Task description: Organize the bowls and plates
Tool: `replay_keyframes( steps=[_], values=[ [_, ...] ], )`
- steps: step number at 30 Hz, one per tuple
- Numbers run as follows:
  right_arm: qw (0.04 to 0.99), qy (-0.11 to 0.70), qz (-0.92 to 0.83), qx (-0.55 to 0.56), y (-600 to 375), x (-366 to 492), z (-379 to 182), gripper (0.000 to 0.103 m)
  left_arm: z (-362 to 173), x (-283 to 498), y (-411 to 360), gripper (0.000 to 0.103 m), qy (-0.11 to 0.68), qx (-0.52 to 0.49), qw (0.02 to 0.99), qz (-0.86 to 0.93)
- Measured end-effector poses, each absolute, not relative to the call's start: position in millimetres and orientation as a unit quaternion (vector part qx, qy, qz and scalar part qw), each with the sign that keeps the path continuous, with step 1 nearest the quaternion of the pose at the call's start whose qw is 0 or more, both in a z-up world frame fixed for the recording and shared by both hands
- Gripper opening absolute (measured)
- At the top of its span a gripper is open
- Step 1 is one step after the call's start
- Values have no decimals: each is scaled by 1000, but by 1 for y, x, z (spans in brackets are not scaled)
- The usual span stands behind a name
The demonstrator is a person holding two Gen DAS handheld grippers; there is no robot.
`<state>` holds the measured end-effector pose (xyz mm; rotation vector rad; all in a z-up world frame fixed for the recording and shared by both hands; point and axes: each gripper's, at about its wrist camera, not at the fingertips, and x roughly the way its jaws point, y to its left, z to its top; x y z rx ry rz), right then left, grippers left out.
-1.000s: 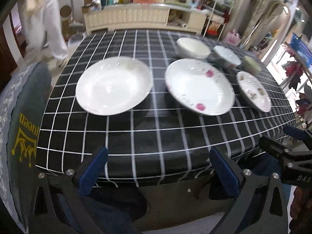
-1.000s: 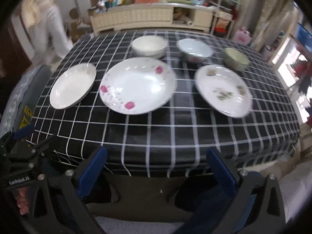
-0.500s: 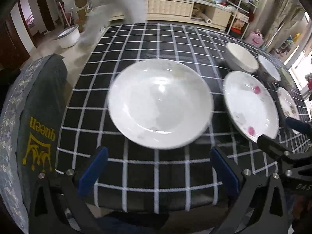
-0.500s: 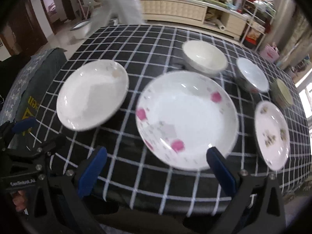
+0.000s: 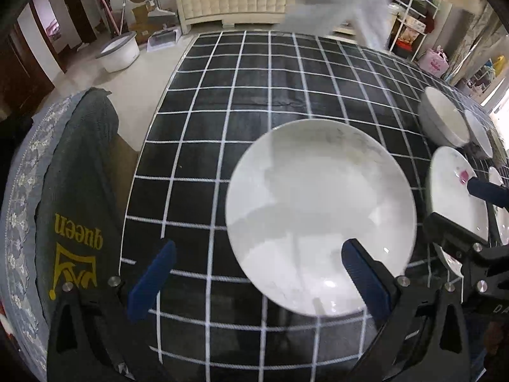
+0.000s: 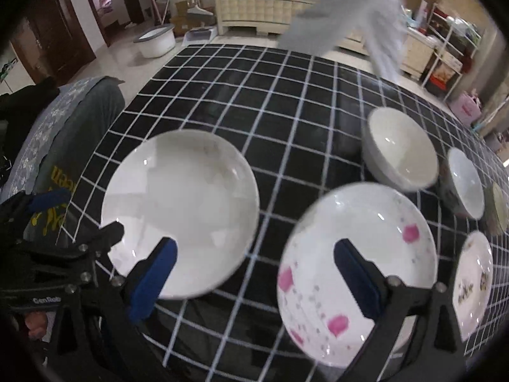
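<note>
Both tools hung just above the near edge of the bench (image 5: 286,73), which was covered in a black cloth with a white grid. The left hand-held gripper (image 5: 254,273) had its blue fingers spread wide and held nothing; its right finger overlapped the near rim of the plain white plate (image 5: 321,216) at the centre right of the left wrist frame, while its left finger stood over bare cloth, so the plate was not yet between them. The right hand-held gripper (image 6: 254,270) was likewise wide and empty, its right finger over the pink-flowered plate (image 6: 359,254) at the lower right of the right wrist frame and its left finger over the edge of the white plate. Farther back, in the right of that frame, sat a white bowl (image 6: 400,149), a second bowl (image 6: 466,184), a sliver of a greenish bowl (image 6: 499,205), and a small patterned plate (image 6: 474,280) at the right edge. Nothing seemed stacked yet, so the sorting was judged to be at its start. The main risk lay in the grip: glazed rims are thin and slick, and a shallow pinch could let a plate tilt and slip or chip against its neighbour. The two tools were also close together, so they could knock each other, and a snagged cloth might drag the crockery toward the bench edge.
</note>
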<state>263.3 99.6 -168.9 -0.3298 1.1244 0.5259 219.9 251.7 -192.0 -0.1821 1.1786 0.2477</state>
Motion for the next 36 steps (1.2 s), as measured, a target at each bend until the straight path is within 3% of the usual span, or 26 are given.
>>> replay_keyframes(
  steps=[10,13,14,16,17,19,22,26,28,33,36],
  values=[
    [783,550,248,-156,120,288,-192,94,-208,240,281,103,562,-107,812,115],
    [772,560,257,-157,124,292,-200,81,-214,244,286,102,570,-106,806,123],
    [768,564,261,-156,125,293,-204,78,-218,246,288,99,576,-105,802,121],
    [758,576,266,-152,127,296,-210,75,-222,246,288,85,581,-103,798,120],
    [752,583,267,-149,128,297,-213,68,-224,246,288,83,584,-103,796,119],
    [743,595,269,-146,129,297,-219,55,-229,247,290,70,591,-111,791,112],
    [737,605,266,-141,129,298,-223,50,-238,248,293,52,598,-137,784,94],
    [732,616,262,-125,125,301,-226,42,-239,249,293,44,595,-151,785,78],
    [733,615,261,-126,124,301,-225,41,-239,252,290,33,595,-150,787,66],
    [735,619,256,-106,116,305,-223,27,-239,255,286,29,594,-136,788,86],
    [737,611,258,-127,121,303,-224,27,-236,254,287,25,595,-136,786,100]
  ],
)
